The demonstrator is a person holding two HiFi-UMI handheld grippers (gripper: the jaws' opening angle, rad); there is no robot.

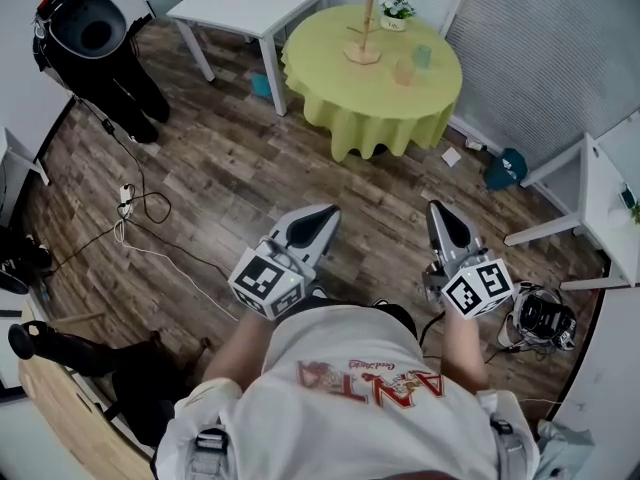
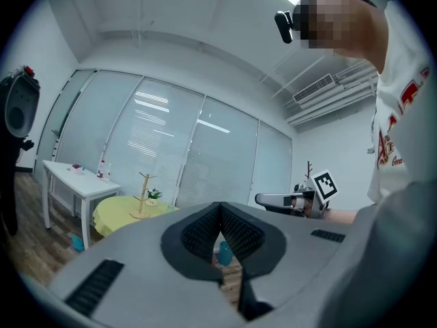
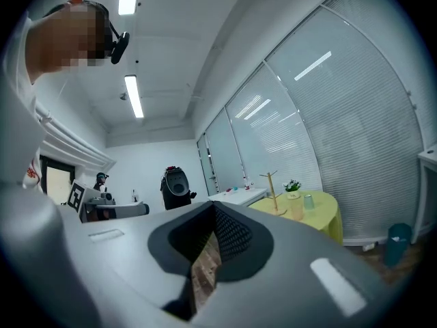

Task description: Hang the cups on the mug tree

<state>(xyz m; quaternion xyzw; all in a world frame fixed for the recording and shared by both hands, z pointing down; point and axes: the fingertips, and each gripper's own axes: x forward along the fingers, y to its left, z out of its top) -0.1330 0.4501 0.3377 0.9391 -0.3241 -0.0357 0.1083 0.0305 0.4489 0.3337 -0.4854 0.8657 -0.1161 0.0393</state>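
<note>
Approach is judged the step in hand: the yellow round table, far centre, should be reached squarely, and jaws opened only once a cup is near. On it the mug tree is seen upright, bare wood, nothing hung. An orange cup and a pale green cup are stood just right of it. The left gripper and right gripper are closed on nothing, well apart from the table.

Far ahead of the fingers, orange cup and green cup too small to tell handles. Left gripper view: right side of worktop hidden behind left gripper; teal thing under fingers unidentifiable. Head view's bottom edge cuts off person.
</note>
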